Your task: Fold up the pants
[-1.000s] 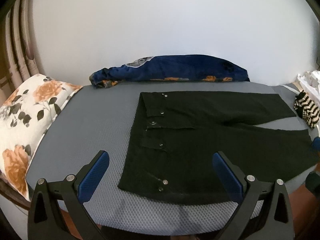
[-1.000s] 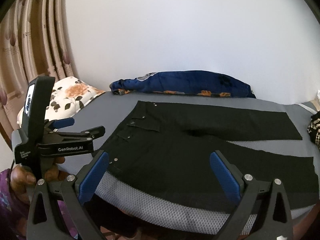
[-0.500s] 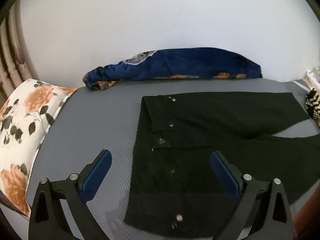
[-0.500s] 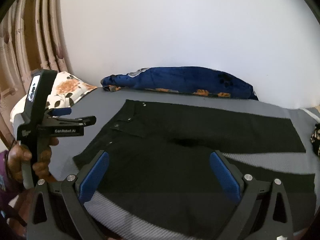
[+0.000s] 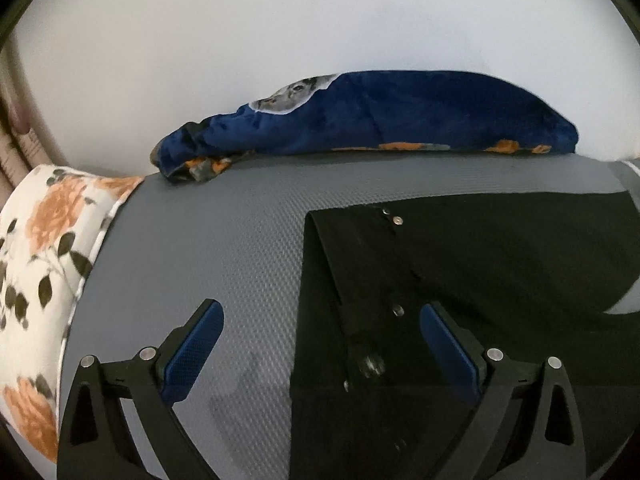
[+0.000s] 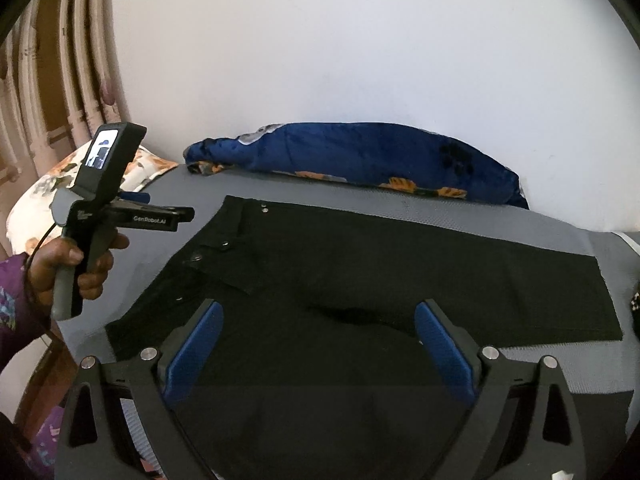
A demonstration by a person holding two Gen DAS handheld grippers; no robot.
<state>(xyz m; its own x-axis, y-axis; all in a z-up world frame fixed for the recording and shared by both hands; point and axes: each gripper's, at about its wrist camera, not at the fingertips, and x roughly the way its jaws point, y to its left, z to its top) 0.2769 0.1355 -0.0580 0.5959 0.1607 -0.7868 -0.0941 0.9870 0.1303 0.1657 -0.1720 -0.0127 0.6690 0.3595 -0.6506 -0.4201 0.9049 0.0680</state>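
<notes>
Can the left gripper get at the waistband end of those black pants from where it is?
Probably yes. The left gripper is open, hovering by the waistband of the black pants, which lie flat on the grey mattress with nothing between.

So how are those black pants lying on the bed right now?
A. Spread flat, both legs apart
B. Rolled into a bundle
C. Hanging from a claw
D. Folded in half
A: the black pants lie flat on the grey bed, with a grey gap between the legs; both claws are open and empty.
</notes>
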